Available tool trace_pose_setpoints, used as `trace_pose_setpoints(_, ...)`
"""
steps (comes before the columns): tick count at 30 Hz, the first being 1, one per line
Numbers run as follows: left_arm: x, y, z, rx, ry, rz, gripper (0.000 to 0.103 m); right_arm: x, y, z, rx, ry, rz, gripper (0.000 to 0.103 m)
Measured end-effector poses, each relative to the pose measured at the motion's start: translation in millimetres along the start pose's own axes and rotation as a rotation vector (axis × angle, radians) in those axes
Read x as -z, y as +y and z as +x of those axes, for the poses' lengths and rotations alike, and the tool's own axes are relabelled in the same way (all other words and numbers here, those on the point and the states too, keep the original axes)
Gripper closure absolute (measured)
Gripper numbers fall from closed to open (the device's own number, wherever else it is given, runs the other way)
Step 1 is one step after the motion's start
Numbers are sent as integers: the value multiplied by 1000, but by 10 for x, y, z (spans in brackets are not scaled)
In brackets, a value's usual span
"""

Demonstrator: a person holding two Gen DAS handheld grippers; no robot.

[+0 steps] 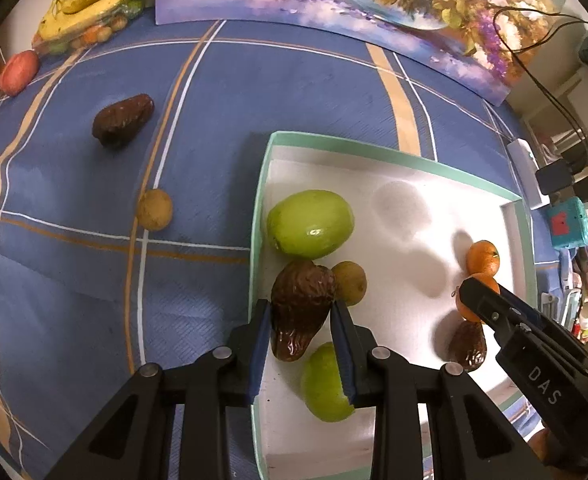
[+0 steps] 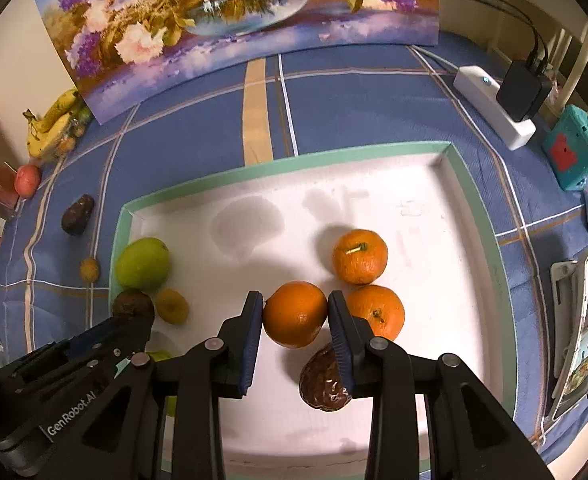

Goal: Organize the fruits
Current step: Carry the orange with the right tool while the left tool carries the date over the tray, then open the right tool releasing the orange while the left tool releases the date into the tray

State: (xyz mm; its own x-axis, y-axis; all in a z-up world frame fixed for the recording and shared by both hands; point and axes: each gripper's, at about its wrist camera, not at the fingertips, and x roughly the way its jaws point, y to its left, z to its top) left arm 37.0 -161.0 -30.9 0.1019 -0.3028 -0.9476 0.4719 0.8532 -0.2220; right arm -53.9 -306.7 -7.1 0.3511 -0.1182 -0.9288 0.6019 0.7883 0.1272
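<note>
Left gripper (image 1: 301,320) has its jaws clamped on a wrinkly brown avocado (image 1: 300,312) at the tray's (image 2: 285,160) left edge, right gripper (image 2: 296,312) squeezes an orange (image 2: 295,314) mid-tray beside two others. Only the right view shows "GenRobot.AI" on the left tool; the left view reads "DAS". Tray's far half is bare. Beyond, on the table (image 1: 253,92), an avocado (image 1: 122,120), bananas (image 1: 93,0).

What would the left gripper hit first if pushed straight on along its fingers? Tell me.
The left gripper, shut on the brown avocado, would likely drive it onto the tray floor, perhaps nudging the green apple.
</note>
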Motion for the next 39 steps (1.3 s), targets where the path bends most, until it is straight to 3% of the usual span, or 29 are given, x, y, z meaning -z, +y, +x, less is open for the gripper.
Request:
trace_pose_setpoints(13,-36,-20,40,-7,17,-1,70,35,-5,194,6,47,-1,68)
trace_pose_setpoints(19,-86,-6,-34,7,9,2,65,33,-19,171,7,61,7,68)
trace_pose_setpoints(25,-153,-25,-313,39,-55,16,63,-33,-14,-145,5,-18,5,68)
trace_pose_setpoints(30,-197,58,-542,16,-118,-1,47,-61,3,-425,13,-91,-3,68)
trace_pose_setpoints(32,-213,102,-596,-7,-133,-5,46,-53,-1,-504,16,-109,-1,68)
trace_pose_setpoints(37,-236,185,-622,-70,-145,-16,24,-53,8,-551,19,-117,-3,67)
trace_pose_setpoints(39,-232,234,-618,-87,-148,-19,11,-56,20,-506,25,-104,-5,61)
